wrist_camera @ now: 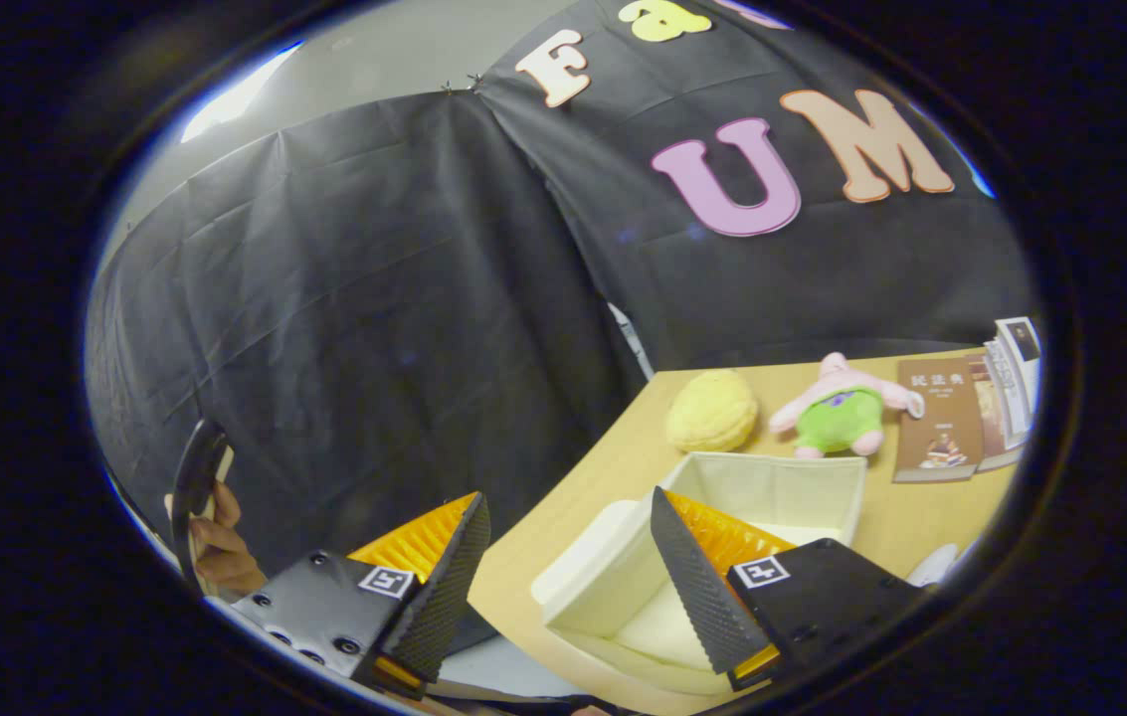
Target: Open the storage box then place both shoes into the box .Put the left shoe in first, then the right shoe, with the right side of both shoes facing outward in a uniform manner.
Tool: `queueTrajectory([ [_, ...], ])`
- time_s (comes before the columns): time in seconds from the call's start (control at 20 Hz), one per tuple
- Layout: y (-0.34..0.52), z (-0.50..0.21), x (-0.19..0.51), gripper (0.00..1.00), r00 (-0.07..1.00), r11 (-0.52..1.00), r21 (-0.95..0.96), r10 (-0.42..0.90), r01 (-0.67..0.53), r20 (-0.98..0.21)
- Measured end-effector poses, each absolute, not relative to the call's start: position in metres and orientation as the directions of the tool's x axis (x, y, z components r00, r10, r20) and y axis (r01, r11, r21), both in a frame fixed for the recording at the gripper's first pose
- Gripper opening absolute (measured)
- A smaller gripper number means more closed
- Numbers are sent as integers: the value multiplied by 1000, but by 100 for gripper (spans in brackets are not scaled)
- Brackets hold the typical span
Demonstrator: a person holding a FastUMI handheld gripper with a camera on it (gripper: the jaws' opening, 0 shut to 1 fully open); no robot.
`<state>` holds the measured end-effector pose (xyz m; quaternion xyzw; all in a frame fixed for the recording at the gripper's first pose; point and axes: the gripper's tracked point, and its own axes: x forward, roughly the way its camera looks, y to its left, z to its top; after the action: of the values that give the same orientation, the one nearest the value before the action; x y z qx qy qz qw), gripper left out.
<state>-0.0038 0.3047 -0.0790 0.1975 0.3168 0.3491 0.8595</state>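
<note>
Above the near corner of the desk (623, 467), my gripper (563, 587) hangs with its fingers spread wide and nothing between them. One finger (449, 587) sits out past the desk's edge, in front of the black cloth wall (374, 328), and the other finger (697, 587) crosses over the storage box (782, 487). That box is a pale fabric one, standing open near the desk's corner, and what I can see of its inside is bare. Beyond the box, toward the far edge of the desk, a yellow plush ball (712, 410) lies beside a pink plush toy with green shorts (842, 408); the two are close but apart. Further along that far edge a brown book (941, 423) lies flat, with more books (1011, 383) stacked just beside it. Off the desk, down by the cloth wall, a person's hand (220, 552) grips a dark curved handle (195, 477).
</note>
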Motion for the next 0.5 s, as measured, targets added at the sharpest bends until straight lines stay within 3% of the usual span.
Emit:
queueTrajectory([
  [0.5,89,-145,12,100,710,881,402,448,-249,-544],
])
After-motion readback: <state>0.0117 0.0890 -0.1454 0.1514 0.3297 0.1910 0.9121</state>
